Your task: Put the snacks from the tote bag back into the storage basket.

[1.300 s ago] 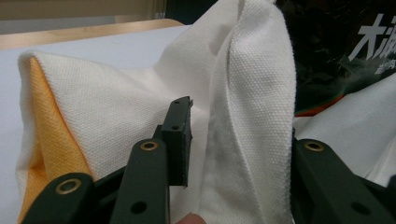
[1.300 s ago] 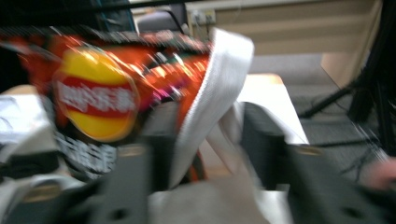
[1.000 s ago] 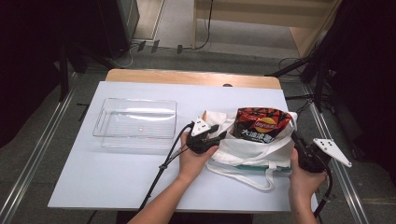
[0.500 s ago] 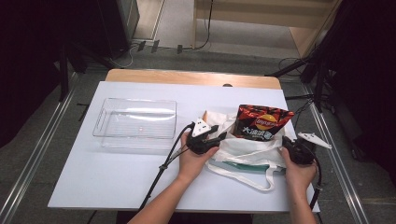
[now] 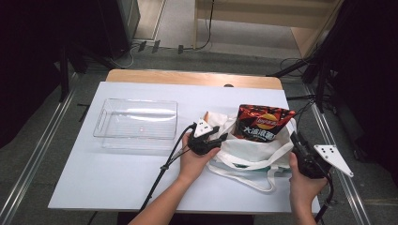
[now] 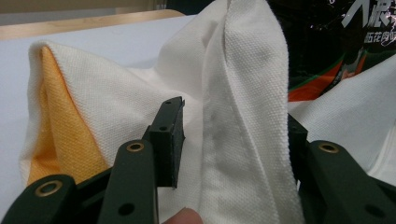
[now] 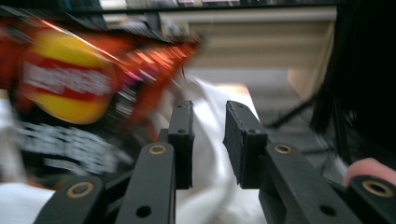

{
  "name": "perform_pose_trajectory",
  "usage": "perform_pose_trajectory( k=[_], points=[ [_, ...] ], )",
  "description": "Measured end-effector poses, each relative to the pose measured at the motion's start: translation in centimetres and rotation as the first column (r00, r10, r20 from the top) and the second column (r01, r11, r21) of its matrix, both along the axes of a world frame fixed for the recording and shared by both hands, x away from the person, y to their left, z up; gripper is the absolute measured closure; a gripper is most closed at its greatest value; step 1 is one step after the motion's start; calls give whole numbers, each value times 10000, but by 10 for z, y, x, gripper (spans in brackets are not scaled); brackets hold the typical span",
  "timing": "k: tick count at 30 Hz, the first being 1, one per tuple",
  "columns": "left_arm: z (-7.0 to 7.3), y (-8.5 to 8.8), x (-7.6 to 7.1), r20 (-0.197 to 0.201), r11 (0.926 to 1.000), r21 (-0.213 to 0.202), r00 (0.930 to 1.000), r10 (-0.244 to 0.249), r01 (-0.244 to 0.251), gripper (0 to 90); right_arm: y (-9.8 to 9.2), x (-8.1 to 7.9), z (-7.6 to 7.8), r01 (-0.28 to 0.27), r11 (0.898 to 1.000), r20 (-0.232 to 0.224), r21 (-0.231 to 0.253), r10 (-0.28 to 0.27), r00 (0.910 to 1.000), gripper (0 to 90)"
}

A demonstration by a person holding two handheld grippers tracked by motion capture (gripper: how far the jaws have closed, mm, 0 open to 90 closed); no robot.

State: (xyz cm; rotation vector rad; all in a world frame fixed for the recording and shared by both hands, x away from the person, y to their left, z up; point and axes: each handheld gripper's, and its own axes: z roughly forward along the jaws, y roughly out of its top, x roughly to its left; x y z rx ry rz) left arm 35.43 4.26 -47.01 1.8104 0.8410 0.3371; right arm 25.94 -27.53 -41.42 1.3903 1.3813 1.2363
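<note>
Since the earlier frames the right tongs (image 5: 296,140) have drawn back from the edge of the tote bag (image 5: 253,152) toward the worktop's (image 5: 117,183) right side, and their jaws have just been opening — in the right gripper view we see a narrow gap between the pads with nothing in it, the bag's white cloth lying beyond. The left tongs (image 5: 217,139) have kept their place at the bag's left rim; in the left gripper view the folded white hem of the bag stands between the two pads, so we read them as clamped on the cloth. The bag lies on the right half of the worktop with the chip bag (image 5: 263,123) standing upright in its mouth — red and black, top sticking out. A clear plastic tray (image 5: 136,119) sits well apart to the left.
</note>
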Motion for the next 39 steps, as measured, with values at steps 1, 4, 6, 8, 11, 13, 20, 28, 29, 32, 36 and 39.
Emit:
perform_pose_trajectory(
  k=[1, 4, 6, 8, 11, 13, 20, 28, 29, 32, 36, 39],
  points=[
    [0, 0, 0, -10, 10000, -7, 10000, -7, 7, 550, 4, 0, 0, -245, 9997, -68, 33, 245, 9997, 784],
    [0, 1, 0, -12, 10000, -43, 10000, -30, 30, 546, 14, 11, -16, -797, 9964, -1101, 284, 824, 9905, 899],
    [1, 1, -1, 6, 10000, 18, 10000, -8, 8, 545, 21, 20, -30, -873, 9961, -1958, -157, 826, 9772, 900],
    [0, 0, -1, 47, 10000, 26, 10000, -30, 30, 545, 22, 31, -46, -1118, 9936, -3075, 175, 1118, 9450, 900],
    [0, 0, -1, 53, 10000, 39, 10000, -74, 74, 541, 19, 36, -59, -868, 9959, -3995, 238, 890, 9124, 900],
    [0, 0, -1, 54, 10000, 45, 10000, -83, 83, 540, 19, 37, -58, -933, 9956, -4334, 69, 871, 8970, 900],
    [0, 0, -1, 33, 9999, 70, 9999, -123, 123, 535, 19, 40, -62, -1232, 9919, -4812, -297, 938, 8716, 900],
    [1, 1, -1, -7, 10000, 27, 10000, -83, 83, 522, 22, 10, -27, -821, 9965, -2125, 168, 838, 9736, 867],
    [1, 1, -1, -12, 10000, 26, 10000, -81, 81, 522, 26, 7, -24, -923, 9951, -1923, 345, 973, 9765, 877],
    [1, 0, -2, 5, 10000, 61, 10000, -75, 75, 521, 43, 0, -23, -1258, 9882, -1839, 876, 1402, 9729, 900],
    [1, 0, -2, 3, 10000, 47, 10000, -66, 66, 521, 72, 3, -22, -2418, 9702, -1940, 134, 2398, 9513, 900],
    [1, 0, -2, 19, 9999, 89, 10000, -74, 74, 520, 78, 17, -27, -2172, 9761, -2079, 52, 2135, 9546, 900]
  ],
)
